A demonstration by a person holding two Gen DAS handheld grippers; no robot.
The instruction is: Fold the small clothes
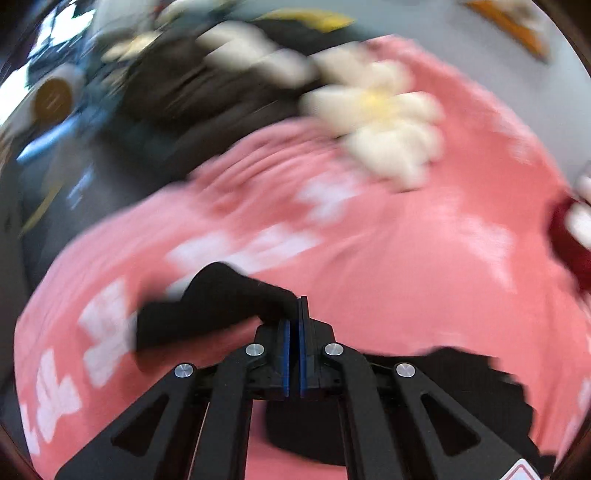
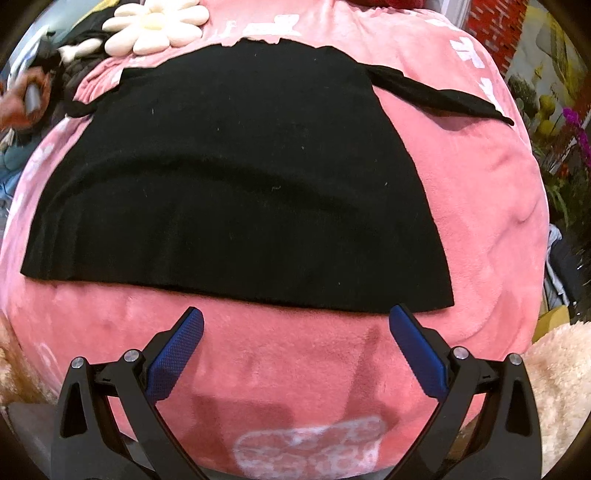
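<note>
Pink plush blanket (image 2: 472, 206), printed with pale white motifs, covered the surface under both tools, and the small black garment (image 2: 236, 184) lay spread flat across its middle in the right wrist view, its straight hem nearest the camera and a thin black strap (image 2: 439, 98) trailing off toward the upper right. The right tool (image 2: 295, 325) hung just short of that hem with its blue-padded jaws spread wide and nothing between them, the right pad's tip lying at the hem near the garment's corner. The left wrist view was heavily blurred. There the left tool (image 1: 298, 314) had its blue pads pressed together, pinching a narrow piece of the same black cloth (image 1: 207, 306), which ran off to the left above the blanket; more black fabric showed beneath the tool's arms at the lower right. A cream flower-shaped cushion (image 2: 155, 26) with a yellow centre rested on the blanket's far side, next to dark bedding. At the far left edge of the right wrist view a person's hand (image 2: 22, 105) gripped a grey handle.
</note>
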